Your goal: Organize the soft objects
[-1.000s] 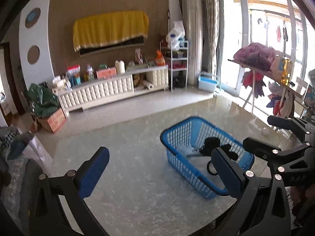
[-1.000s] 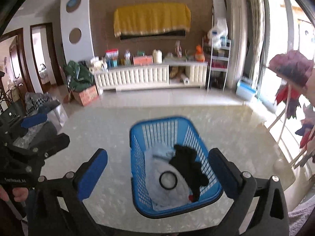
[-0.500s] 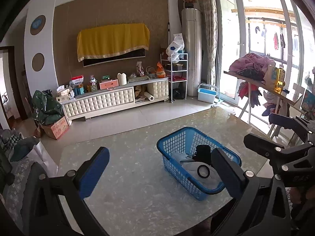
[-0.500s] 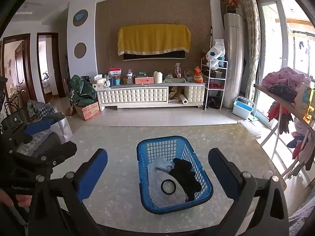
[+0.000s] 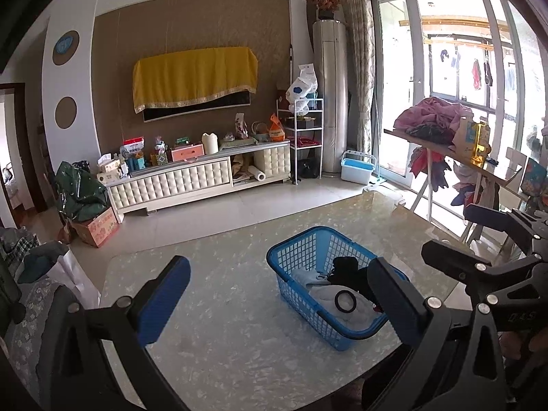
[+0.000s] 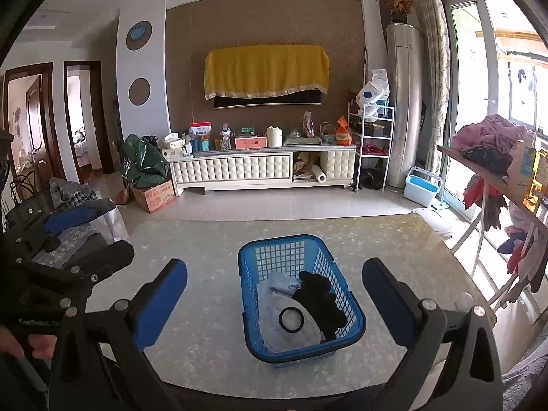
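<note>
A: Pose, left gripper [image 5: 279, 294]?

B: Held above the near edge of the table [image 5: 222, 308], aimed forward over it, level with the room. Fingers [image 5: 161, 303] wide apart, nothing between the pads, nothing touched. In the right wrist view it shows at the left margin [image 6: 68, 239], well apart from the basket.

A: Right gripper [image 6: 274, 296]?

B: Same attitude, above the near table edge, centred on the basket [image 6: 253, 311]. Fingers [image 6: 159, 304] spread wide, holding nothing. Basket sits framed between the two pads in the picture, but lies farther out on the table, not in contact. In the left wrist view it stands at the right margin [image 5: 472, 236].

A: Hands?

B: A bit of skin behind each tool at the frame edges; too little to say more.

A: Task items?

B: All in the blue basket, which stands on the marble-pattern table. White cloth [image 6: 274, 332] along the bottom, black cloth [image 6: 320, 299] heaped toward the right side on top of it, black ring [image 6: 291, 319] lying on the white cloth just beside the black one. A small red bit at the near right corner, cannot identify.
</note>
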`<state>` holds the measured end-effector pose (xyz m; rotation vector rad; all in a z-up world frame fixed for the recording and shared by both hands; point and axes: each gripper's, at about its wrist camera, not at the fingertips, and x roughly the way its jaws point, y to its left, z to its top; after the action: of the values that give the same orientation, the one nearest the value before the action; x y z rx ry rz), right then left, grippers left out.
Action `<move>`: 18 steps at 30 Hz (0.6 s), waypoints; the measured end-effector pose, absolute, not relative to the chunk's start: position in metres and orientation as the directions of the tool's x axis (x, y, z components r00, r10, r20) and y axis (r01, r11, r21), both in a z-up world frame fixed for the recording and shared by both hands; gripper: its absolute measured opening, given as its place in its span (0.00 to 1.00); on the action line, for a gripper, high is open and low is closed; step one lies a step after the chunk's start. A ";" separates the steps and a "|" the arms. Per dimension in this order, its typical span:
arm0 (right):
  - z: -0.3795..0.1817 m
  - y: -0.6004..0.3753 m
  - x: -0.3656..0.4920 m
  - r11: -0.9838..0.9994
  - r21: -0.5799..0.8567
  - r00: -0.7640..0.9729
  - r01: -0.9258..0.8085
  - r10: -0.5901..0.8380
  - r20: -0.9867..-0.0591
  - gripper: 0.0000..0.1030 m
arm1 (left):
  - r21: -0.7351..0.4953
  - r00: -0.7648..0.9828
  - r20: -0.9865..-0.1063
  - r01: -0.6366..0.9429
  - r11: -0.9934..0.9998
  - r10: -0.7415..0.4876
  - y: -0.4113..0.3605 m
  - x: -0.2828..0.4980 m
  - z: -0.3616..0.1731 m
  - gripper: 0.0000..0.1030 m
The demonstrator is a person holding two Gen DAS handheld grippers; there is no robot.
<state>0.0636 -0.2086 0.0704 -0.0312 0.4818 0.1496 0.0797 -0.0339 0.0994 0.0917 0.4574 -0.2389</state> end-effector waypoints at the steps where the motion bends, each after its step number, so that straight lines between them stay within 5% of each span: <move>1: 0.069 -0.209 0.063 0.988 0.006 0.876 -0.152 0.137 -0.463 1.00 | 0.034 0.871 -0.446 0.248 0.968 -0.208 -0.035 0.079 0.099 1.00; 18: 0.069 -0.209 0.058 0.987 0.010 0.875 -0.159 0.146 -0.462 1.00 | 0.025 0.868 -0.452 0.244 0.969 -0.207 -0.035 0.074 0.103 1.00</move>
<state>0.0578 -0.2089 0.0694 -0.0283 0.4806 0.1591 0.0736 -0.0346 0.1030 0.0819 0.4637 -0.2364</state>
